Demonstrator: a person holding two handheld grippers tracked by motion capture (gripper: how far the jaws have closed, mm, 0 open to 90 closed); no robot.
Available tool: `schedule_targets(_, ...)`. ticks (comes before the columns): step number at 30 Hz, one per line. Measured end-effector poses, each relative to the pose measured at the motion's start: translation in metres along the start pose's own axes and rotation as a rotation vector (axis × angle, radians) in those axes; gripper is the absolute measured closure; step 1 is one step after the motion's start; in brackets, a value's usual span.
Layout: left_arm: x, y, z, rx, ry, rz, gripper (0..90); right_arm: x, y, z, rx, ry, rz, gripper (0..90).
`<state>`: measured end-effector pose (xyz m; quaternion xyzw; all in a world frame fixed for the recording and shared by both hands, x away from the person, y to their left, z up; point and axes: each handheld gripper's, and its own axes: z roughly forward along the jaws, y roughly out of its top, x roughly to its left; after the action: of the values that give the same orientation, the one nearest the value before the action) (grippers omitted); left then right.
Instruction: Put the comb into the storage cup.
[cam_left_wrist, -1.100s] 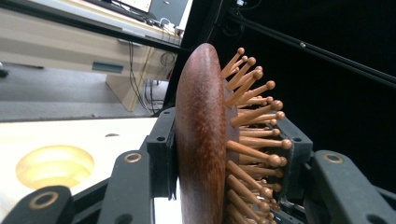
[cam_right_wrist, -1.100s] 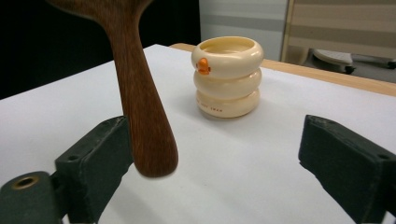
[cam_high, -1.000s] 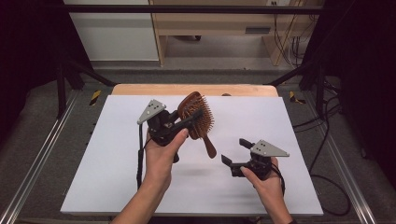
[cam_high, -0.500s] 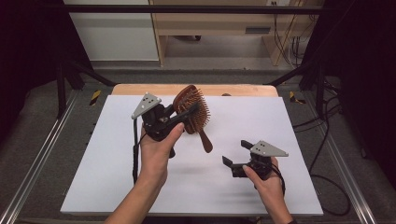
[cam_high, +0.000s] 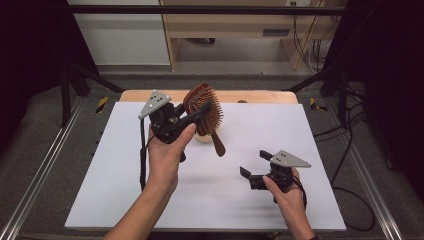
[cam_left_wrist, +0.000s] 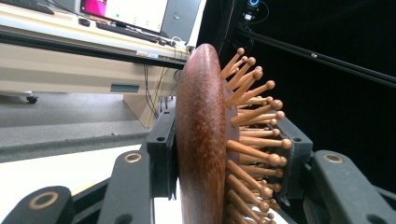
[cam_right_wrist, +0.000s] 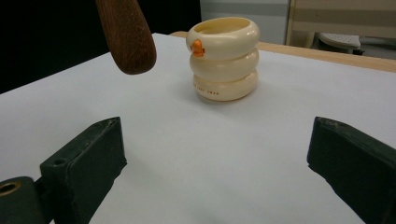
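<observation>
Hairbrush (cam_high: 204, 111), of dark reddish wood with an oval paddle head and pale round-tipped wooden pins, is hanging in the air above the far middle of the white table (cam_high: 300, 130). Its long axis is running steeply downward, the head uppermost and the smooth rounded handle end pointing down and toward the person's right. The left gripper (cam_high: 192, 116) is pinching the head between its black jaws, one pad lying against the polished back, the other pressing in among the pins. The left hand (cam_high: 165, 152) is reaching forward with the forearm stretched out and the gripper raised off the table. Just behind the handle, a cream holder (cam_right_wrist: 223, 58) shaped like three stacked rings, with a small orange mark near its rim, is standing upright. The right gripper (cam_high: 252, 169) is sitting low near the front right of the table, jaws spread wide and gripping nothing, the right hand (cam_high: 287, 192) resting behind it.
</observation>
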<state>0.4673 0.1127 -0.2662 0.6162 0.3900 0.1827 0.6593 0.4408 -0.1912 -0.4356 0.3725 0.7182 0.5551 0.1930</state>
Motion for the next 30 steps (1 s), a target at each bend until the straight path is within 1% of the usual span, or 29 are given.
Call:
schedule_targets(3, 0.000, 0.004, 0.002, -0.007, 0.001, 0.001, 51.3, -0.001, 0.000, 0.000, 0.000, 0.001, 0.004, 4.6)
schedule_targets(7, 0.005, 0.011, 0.010, -0.016, 0.004, 0.019, 51.3, -0.004, -0.002, -0.001, -0.003, 0.011, 0.017, 4.6)
schedule_targets(10, 0.008, 0.015, 0.012, -0.017, 0.002, 0.012, 51.3, -0.004, -0.003, -0.002, -0.002, 0.014, 0.021, 4.8)
schedule_targets(12, 0.011, 0.019, 0.013, -0.027, -0.001, 0.010, 51.3, -0.004, -0.003, -0.002, 0.001, 0.018, 0.012, 4.9)
schedule_targets(14, 0.015, 0.026, 0.013, -0.029, 0.001, 0.019, 51.3, -0.004, -0.003, -0.003, 0.004, 0.020, 0.008, 4.9)
schedule_targets(15, 0.019, 0.033, 0.014, -0.039, 0.004, 0.015, 51.3, -0.004, -0.003, -0.003, 0.003, 0.014, 0.000, 4.8)
schedule_targets(16, 0.019, 0.033, 0.014, -0.039, 0.004, 0.015, 51.3, -0.004, -0.003, -0.004, 0.002, 0.012, 0.004, 4.8)
schedule_targets(18, 0.023, 0.042, 0.014, -0.042, 0.000, 0.016, 51.3, -0.005, -0.004, -0.005, 0.001, 0.009, 0.007, 4.8)
schedule_targets(19, 0.025, 0.047, 0.015, -0.039, 0.000, 0.021, 51.3, -0.005, -0.004, -0.005, -0.002, 0.006, 0.010, 4.8)
schedule_targets(20, 0.028, 0.055, 0.017, -0.034, 0.000, 0.044, 51.3, -0.005, -0.004, -0.006, -0.002, -0.002, 0.006, 4.8)
schedule_targets(21, 0.028, 0.055, 0.017, -0.034, 0.000, 0.044, 51.3, -0.005, -0.004, -0.006, -0.002, -0.002, 0.006, 4.8)
schedule_targets(23, 0.031, 0.060, 0.019, -0.030, 0.002, 0.061, 51.3, -0.006, -0.003, -0.006, 0.002, -0.005, 0.005, 4.8)
schedule_targets(25, 0.037, 0.064, 0.022, -0.029, 0.008, 0.066, 51.3, -0.006, -0.005, -0.005, 0.005, -0.012, 0.007, 4.9)
schedule_targets(26, 0.037, 0.064, 0.022, -0.029, 0.008, 0.066, 51.3, -0.006, -0.005, -0.005, 0.005, -0.012, 0.007, 4.9)
schedule_targets(28, 0.041, 0.064, 0.026, -0.031, 0.015, 0.068, 51.3, -0.005, -0.005, -0.005, 0.008, -0.015, 0.007, 5.0)
schedule_targets(30, 0.045, 0.063, 0.029, -0.033, 0.021, 0.061, 51.3, -0.003, -0.004, -0.005, 0.014, -0.016, 0.008, 4.9)
